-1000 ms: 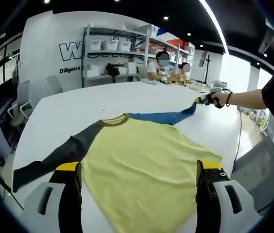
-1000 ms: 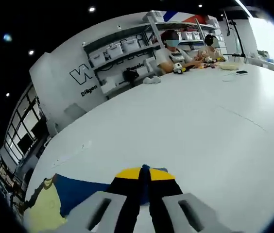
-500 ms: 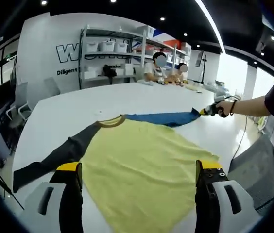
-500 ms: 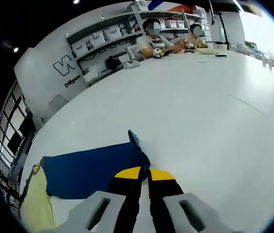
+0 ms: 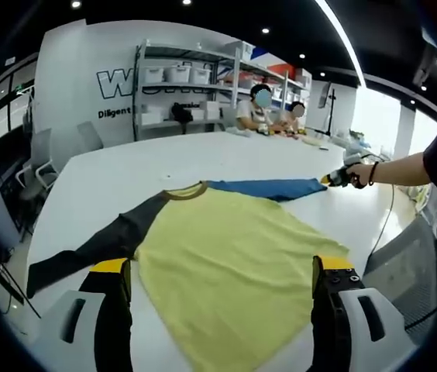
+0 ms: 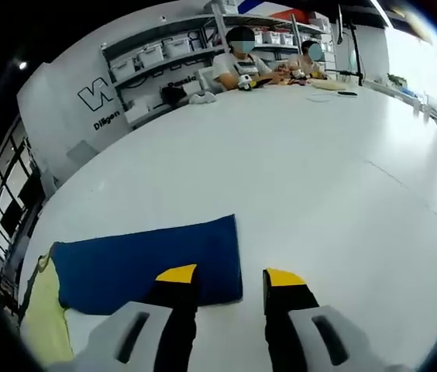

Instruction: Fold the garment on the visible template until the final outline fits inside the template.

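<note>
A yellow shirt [image 5: 234, 256] lies spread flat on the white table [image 5: 110, 178], collar away from me. Its dark grey sleeve [image 5: 94, 248] stretches to the left and its blue sleeve [image 5: 269, 188] to the right. My left gripper [image 5: 220, 283] hovers open over the shirt's near hem, with nothing between its fingers. My right gripper [image 5: 330, 180], held by a person's hand, sits at the blue sleeve's cuff. In the right gripper view the blue sleeve [image 6: 145, 263] lies flat, and the right gripper [image 6: 230, 277] stands open, one fingertip over the cuff and the other over bare table.
Two people sit at the table's far end [image 5: 269, 108] with small items in front of them. Storage shelves [image 5: 180, 85] line the back wall. Office chairs [image 5: 40, 167] stand off the table's left side. The table edge runs close on the right [image 5: 373, 232].
My right gripper was shut on the blue sleeve's cuff and drew it outward; now it has opened and the sleeve lies flat. The left gripper has stayed open.
</note>
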